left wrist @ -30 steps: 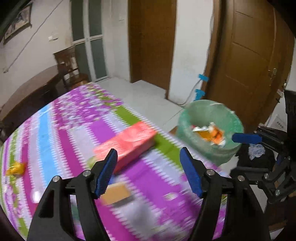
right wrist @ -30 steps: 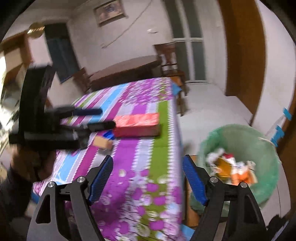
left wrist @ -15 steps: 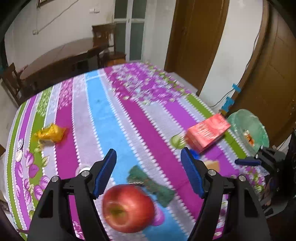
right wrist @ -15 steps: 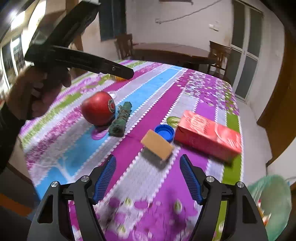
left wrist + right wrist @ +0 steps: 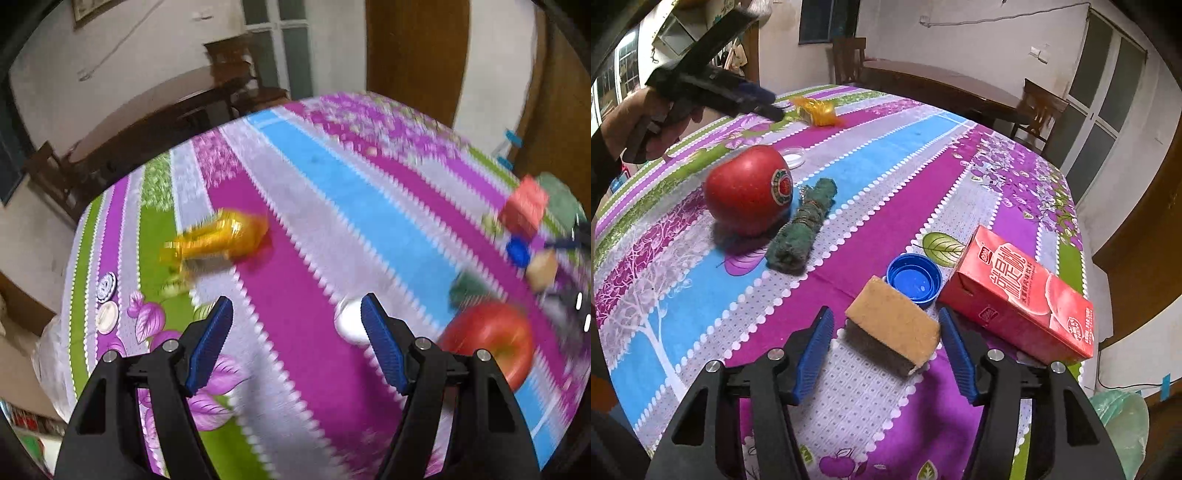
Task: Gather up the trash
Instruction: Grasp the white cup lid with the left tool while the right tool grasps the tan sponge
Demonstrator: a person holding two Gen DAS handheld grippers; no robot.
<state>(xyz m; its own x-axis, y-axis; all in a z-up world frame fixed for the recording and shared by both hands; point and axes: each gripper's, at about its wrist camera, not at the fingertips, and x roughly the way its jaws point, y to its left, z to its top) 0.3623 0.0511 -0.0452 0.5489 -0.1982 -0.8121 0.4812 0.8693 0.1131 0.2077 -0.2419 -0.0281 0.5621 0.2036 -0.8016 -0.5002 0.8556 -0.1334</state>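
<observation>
Looks like you're lining up two grabs: your right gripper [image 5: 886,347] sits wide open around the sponge [image 5: 894,323] at bottom centre, not yet squeezing, so closing comes next. Your left gripper [image 5: 297,339], also open and empty, points toward the yellow wrapper [image 5: 218,240] at centre left. Only the right view shows the green bin [image 5: 1123,417], bottom right corner.

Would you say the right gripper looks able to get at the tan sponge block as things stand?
Probably yes. The right gripper is open, and the tan sponge block lies between its fingers, with nothing lying on it. The blue bottle cap and the red drink carton crowd its far side, which could get nudged.
</observation>
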